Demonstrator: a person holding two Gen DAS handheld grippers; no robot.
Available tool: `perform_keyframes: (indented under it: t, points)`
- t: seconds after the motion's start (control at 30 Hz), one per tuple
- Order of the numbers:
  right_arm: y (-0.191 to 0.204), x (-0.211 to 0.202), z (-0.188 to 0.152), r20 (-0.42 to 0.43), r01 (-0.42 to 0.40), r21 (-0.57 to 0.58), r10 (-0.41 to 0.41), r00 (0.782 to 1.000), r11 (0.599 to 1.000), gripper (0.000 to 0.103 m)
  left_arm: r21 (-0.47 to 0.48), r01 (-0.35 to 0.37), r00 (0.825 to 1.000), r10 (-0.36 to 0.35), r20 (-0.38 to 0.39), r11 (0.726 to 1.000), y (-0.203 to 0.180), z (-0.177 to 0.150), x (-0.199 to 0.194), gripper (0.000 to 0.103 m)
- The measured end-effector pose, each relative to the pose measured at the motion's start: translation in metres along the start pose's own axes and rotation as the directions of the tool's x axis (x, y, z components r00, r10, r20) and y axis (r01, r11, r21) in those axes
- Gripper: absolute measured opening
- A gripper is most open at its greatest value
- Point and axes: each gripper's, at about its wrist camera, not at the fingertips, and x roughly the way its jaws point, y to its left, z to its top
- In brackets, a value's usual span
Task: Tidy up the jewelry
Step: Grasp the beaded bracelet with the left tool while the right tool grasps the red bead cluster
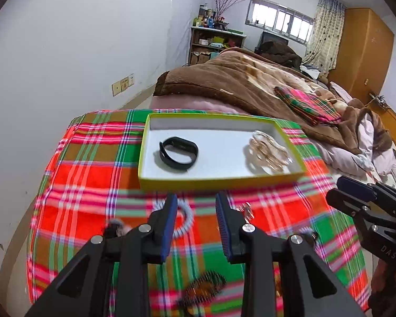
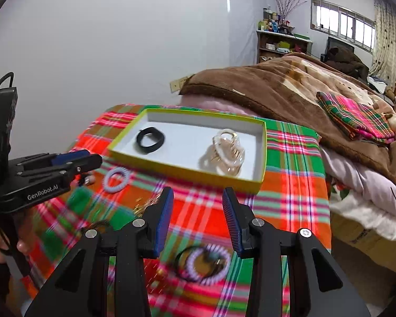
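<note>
A plaid cloth [image 2: 290,158] covers the bed end in a white-walled bedroom. Going left to right: my left tongs [image 1: 196,206] hang open and empty, "GenRobot.AI" printed on their side; a pale coil hair tie [image 2: 117,179] lies just beside them, light and springy, best pinched across its ring. The yellow box [image 2: 261,158] holds a black band [image 2: 150,137] and a clear claw clip [image 2: 224,153]. My right tongs [image 2: 198,200] gape empty above another coil tie [image 2: 208,264].

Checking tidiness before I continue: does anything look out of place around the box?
Yes. The box holds only a black band and a clear hair claw. A pale coil tie and another coil tie lie loose on the plaid cloth outside it.
</note>
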Motion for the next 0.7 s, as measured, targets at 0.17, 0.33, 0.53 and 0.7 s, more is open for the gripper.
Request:
perform_keyframes:
  t: [0.17, 0.33, 0.53, 0.7]
  points:
    - [0.011, -0.030, -0.020, 0.029, 0.026, -0.012, -0.026, 0.999, 1.000, 0.039, 0.006, 0.009, 1.000, -0.010, 0.018, 1.000, -0.007, -0.022, -0.028, 0.031]
    - [0.022, -0.045, -0.041, 0.017, 0.025, -0.035, -0.024, 1.000, 0.999, 0.039, 0.018, 0.020, 0.999, -0.020, 0.042, 1.000, -0.016, -0.046, -0.053, 0.031]
    - [0.033, -0.061, -0.064, 0.011, 0.008, -0.034, -0.008, 1.000, 0.999, 0.039, 0.004, 0.037, 0.999, -0.037, 0.038, 0.999, -0.020, -0.078, -0.072, 0.031]
    - [0.035, -0.066, -0.076, -0.001, -0.015, -0.003, 0.015, 1.000, 1.000, 0.039, -0.016, 0.039, 0.999, -0.039, 0.033, 0.999, -0.020, -0.094, -0.082, 0.031]
